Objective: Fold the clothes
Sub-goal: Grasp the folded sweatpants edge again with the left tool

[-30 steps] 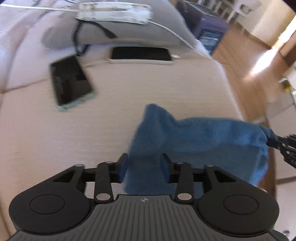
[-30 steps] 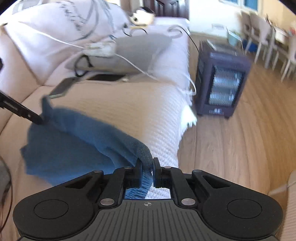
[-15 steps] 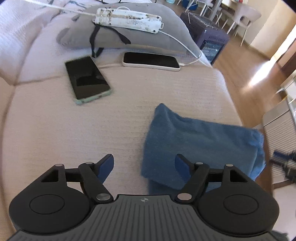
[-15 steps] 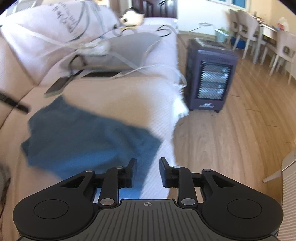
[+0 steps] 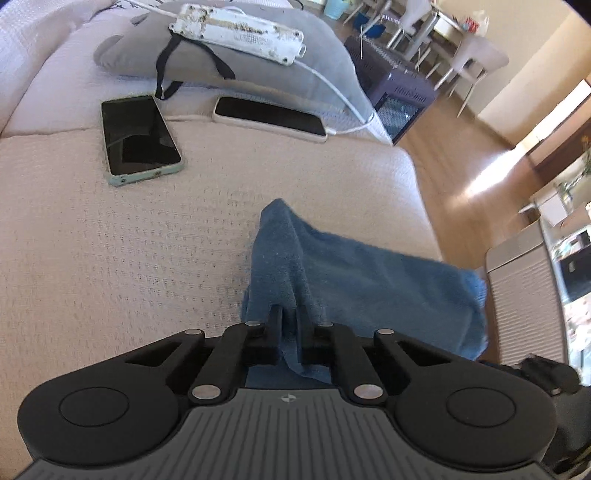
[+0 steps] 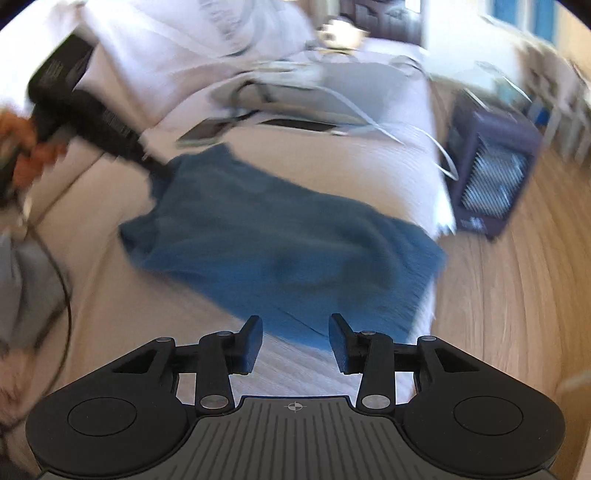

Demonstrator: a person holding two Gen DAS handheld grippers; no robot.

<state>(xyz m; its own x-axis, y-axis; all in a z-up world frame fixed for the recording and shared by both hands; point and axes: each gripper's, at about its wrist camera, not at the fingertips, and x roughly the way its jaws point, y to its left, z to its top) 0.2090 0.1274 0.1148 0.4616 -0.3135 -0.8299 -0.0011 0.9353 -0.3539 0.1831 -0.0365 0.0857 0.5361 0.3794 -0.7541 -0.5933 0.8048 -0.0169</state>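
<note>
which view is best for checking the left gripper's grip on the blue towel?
Left wrist: it is sharp, and the left gripper is shut on a fold of the blue towel. Right wrist is blurred; there the left gripper shows only as a dark arm meeting the towel's far corner.

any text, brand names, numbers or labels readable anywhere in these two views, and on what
No text reads clearly in either view.
Dark purple heater: a pale mark low on its front, too blurred to read.
Black left gripper body in the right wrist view: pale printing along it, blurred, unreadable.
White power strip on the grey pillow: only stains, no lettering visible.
Two phones, mint-cased and white-cased: screens dark, no text.
</note>
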